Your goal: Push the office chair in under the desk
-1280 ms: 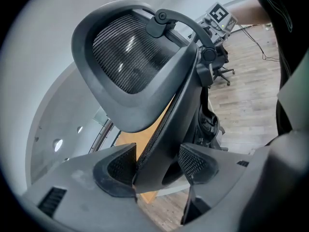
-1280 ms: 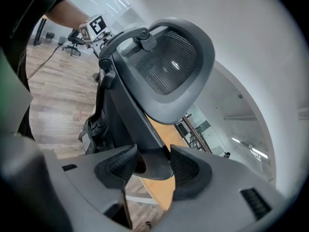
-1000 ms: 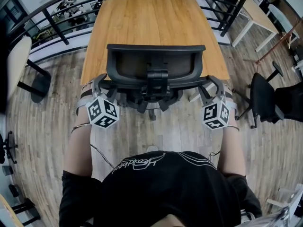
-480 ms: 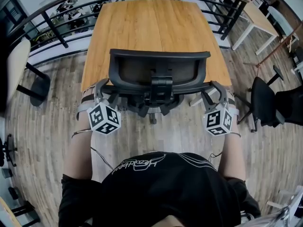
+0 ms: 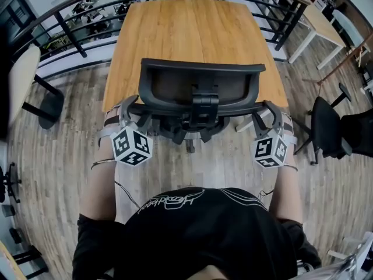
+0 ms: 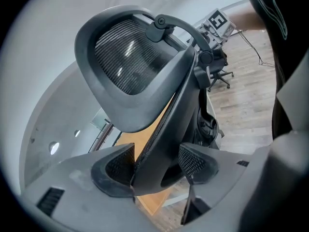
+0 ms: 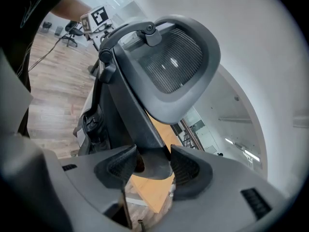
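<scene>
Black mesh-backed office chair (image 5: 201, 87): stood at the near edge of the light-wood rectangular desk (image 5: 186, 31), backrest top overlapping that edge as seen from the head view, wheeled base on the floor just short of the desk. Left gripper (image 5: 133, 111): clamped on the chair's dark frame at the desk's near-left corner, with the frame wedged between its ribbed pads. Right gripper (image 5: 267, 113): clenched on the same frame at the desk's near-right corner, jaws wide and pads pressed against both sides of the frame. Grey-brown wood-plank floor (image 5: 58, 156): ran around the desk on the near, left and right sides. Black metal railing (image 5: 73, 37): ran behind the desk and along both flanks. Beige-backed chair on a black base (image 5: 22, 77): left of the desk, well apart. Second black chair (image 5: 323, 121): right of the desk. White-legged pale table (image 5: 319, 17): beyond the desk's far-right corner.
</scene>
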The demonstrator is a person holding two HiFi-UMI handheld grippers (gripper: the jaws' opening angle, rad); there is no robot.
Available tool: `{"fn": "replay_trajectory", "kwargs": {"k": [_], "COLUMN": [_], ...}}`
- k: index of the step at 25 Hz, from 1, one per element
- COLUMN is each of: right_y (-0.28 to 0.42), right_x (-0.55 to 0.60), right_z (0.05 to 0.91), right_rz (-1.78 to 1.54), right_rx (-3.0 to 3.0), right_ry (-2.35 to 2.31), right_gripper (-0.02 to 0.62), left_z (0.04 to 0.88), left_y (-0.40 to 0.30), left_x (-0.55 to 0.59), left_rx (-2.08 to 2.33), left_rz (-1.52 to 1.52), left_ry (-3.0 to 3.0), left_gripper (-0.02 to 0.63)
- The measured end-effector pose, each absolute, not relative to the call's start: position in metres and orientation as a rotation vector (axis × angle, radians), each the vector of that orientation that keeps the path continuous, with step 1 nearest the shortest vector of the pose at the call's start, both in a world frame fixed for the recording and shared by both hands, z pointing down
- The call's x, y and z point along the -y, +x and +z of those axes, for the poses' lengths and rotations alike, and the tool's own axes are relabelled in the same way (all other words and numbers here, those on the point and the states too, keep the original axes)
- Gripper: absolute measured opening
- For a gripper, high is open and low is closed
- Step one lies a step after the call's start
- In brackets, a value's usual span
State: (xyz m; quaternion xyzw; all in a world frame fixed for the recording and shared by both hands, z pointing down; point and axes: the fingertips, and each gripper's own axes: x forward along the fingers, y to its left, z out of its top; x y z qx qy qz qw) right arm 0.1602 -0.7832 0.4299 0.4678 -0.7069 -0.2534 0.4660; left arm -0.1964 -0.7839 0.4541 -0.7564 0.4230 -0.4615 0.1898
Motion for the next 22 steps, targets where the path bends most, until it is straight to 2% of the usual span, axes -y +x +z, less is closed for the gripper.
{"fn": "replay_trajectory", "kwargs": {"k": [8, 17, 20, 22], "right_y": [0.160, 0.149, 0.129, 0.116], "right_x": [0.785, 0.737, 0.699, 0.669], "right_z": [0.432, 0.386, 0.370, 0.361], "right_rz": [-0.618, -0.471, -0.345, -0.266], "right_rx": [1.749, 1.981, 2.188, 2.319], "right_ry": [1.172, 1.248, 1.238, 1.202], "right_gripper": [0.242, 0.242, 0.241, 0.239], "left_z": [0.434, 0.374, 0.360, 0.350], "left_y": [-0.202, -0.193, -0.175, -0.160], "left_x": [0.764, 0.685, 0.651, 0.629], "left_rx": [-1.205, -1.361, -1.372, -1.371], "left_rz": [-1.171, -0.786, -0.637, -0.543], "left_ry": [-2.360, -2.617, -2.721, -2.762], "left_gripper": [0.269, 0.257, 0.205, 0.113]}}
